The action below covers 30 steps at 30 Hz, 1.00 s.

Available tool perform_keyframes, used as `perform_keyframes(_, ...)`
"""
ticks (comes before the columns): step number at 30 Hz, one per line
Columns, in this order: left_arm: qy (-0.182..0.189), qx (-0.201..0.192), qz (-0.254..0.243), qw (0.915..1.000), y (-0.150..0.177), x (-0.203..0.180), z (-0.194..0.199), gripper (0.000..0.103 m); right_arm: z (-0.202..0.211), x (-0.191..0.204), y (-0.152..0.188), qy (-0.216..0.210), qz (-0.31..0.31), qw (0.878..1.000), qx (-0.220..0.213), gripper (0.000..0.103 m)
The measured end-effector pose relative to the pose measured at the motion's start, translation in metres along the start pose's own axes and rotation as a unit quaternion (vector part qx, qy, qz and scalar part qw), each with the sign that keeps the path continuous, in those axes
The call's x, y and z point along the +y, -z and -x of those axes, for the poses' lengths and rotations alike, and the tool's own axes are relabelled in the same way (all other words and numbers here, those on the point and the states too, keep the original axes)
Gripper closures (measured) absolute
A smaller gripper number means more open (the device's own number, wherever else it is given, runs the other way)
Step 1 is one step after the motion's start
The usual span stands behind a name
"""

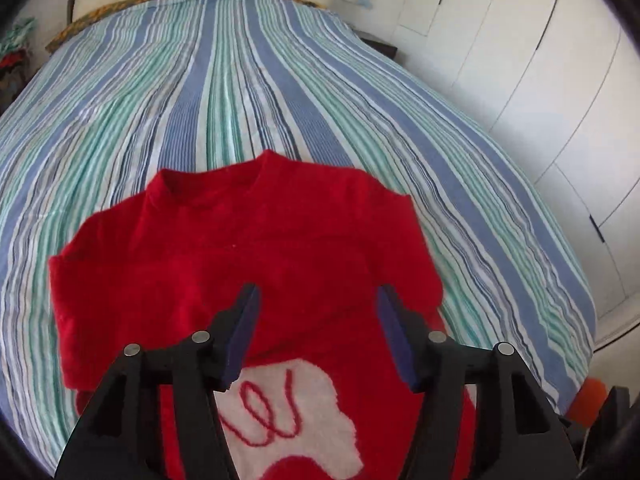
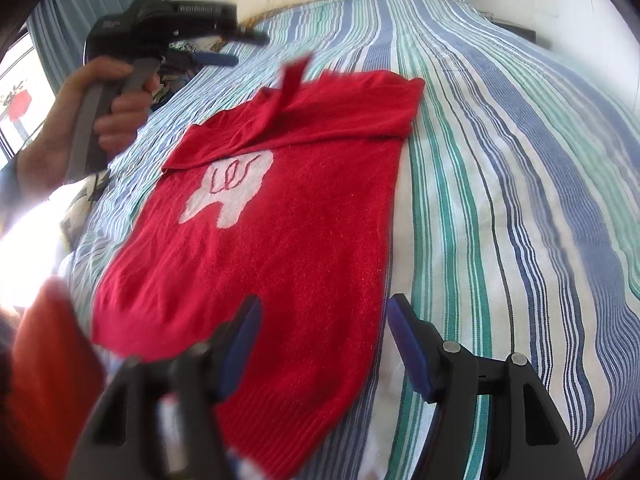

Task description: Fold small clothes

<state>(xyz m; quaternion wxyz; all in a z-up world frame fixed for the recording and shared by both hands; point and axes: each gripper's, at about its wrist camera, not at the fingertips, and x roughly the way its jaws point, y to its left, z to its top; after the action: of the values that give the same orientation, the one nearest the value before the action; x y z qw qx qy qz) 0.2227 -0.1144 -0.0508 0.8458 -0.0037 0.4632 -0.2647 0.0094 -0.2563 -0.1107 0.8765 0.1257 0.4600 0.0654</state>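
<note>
Blue-padded fingers (image 2: 404, 344) of the right gripper (image 2: 324, 320) stand apart and empty, the hem of the red sweater (image 2: 280, 232) lying on the striped bed (image 2: 500, 160) just beyond them. Left gripper (image 1: 316, 312) hovers over the sweater's folded-in sleeve, fingers parted, nothing between them.

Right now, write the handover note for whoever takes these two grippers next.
Left gripper: open, empty, over the folded upper part of the red sweater.
Right gripper: open, empty, over the sweater's hem end.
Sweater lies on the striped bedspread, white motif up.
Done: both sleeves appear folded in across the chest.
Left: fold the body, probably hem towards collar, then set it aside.
</note>
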Motion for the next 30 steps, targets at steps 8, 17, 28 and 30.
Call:
perform_keyframes(8, -0.098, -0.006, 0.074, 0.9925, 0.071, 0.139, 0.072, 0.042, -0.001, -0.026, -0.002, -0.012, -0.055, 0.998, 0.0, 0.038)
perform_keyframes(17, -0.159, 0.018, -0.034, 0.9866, 0.088, 0.129, 0.032, 0.038, -0.021, -0.023, -0.006, -0.015, -0.058, 0.998, 0.022, 0.038)
perform_keyframes(28, -0.191, -0.042, 0.136, 0.9711, 0.103, 0.174, 0.012, 0.063, -0.007, -0.019, -0.013, -0.022, -0.05, 0.998, 0.014, 0.038)
perform_keyframes(30, -0.183, -0.046, 0.147, 0.971, 0.105, 0.177, 0.011, 0.062, -0.009, -0.017, -0.038, -0.06, -0.062, 0.996, 0.014, 0.038)
